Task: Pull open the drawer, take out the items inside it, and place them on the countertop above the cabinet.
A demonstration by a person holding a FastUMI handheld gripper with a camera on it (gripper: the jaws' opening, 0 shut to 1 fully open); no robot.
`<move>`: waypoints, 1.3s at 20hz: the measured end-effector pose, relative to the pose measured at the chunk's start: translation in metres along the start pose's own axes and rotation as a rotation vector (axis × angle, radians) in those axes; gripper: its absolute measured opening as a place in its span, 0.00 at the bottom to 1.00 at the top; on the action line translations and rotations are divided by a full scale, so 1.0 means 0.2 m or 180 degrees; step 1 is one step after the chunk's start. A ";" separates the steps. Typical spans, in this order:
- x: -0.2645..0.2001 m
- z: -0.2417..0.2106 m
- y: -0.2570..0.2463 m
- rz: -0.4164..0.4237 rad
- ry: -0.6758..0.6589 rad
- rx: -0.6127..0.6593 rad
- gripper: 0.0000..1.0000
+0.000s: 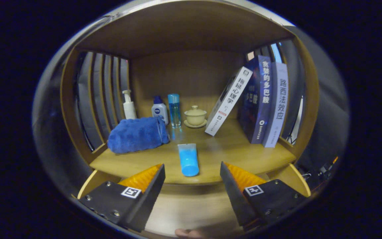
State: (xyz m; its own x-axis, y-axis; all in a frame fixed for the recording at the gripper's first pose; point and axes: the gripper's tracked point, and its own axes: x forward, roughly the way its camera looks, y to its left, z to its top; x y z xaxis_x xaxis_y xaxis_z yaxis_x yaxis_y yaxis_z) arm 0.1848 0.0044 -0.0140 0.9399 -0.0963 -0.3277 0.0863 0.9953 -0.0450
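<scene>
While the gripper (192, 172) hangs wide apart and empty just short of the countertop (230, 146), a blue squeeze tube (188, 159) lies near the front edge, just ahead of the fingers and between their lines. I judge it already set down, so the next move calls for going back to the drawer for whatever remains. From left: a slim pump bottle (129, 105), a plush blue towel roll (137, 134), a squat lotion bottle (159, 110), a clear blue bottle (174, 109), a glazed lidded cup (195, 116), then three books (264, 103), one leaning.

Blue tube (188, 160) lies on countertop (237, 149) beyond spread claw (192, 169).
</scene>
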 end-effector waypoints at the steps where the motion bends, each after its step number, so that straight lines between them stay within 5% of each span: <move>1: -0.07 0.00 -0.02 -0.0010 -0.0062 -0.0061 0.99; 12: -0.72 -0.27 -0.13 0.0021 -0.0579 0.0101 0.99; 26: -0.71 -0.71 -0.21 0.0043 -0.0513 0.0564 0.99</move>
State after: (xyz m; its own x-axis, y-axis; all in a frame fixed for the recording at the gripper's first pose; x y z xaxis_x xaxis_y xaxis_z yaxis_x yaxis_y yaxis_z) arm -0.0003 -0.0255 -0.1001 0.9807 -0.0935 -0.1716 0.1165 0.9847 0.1294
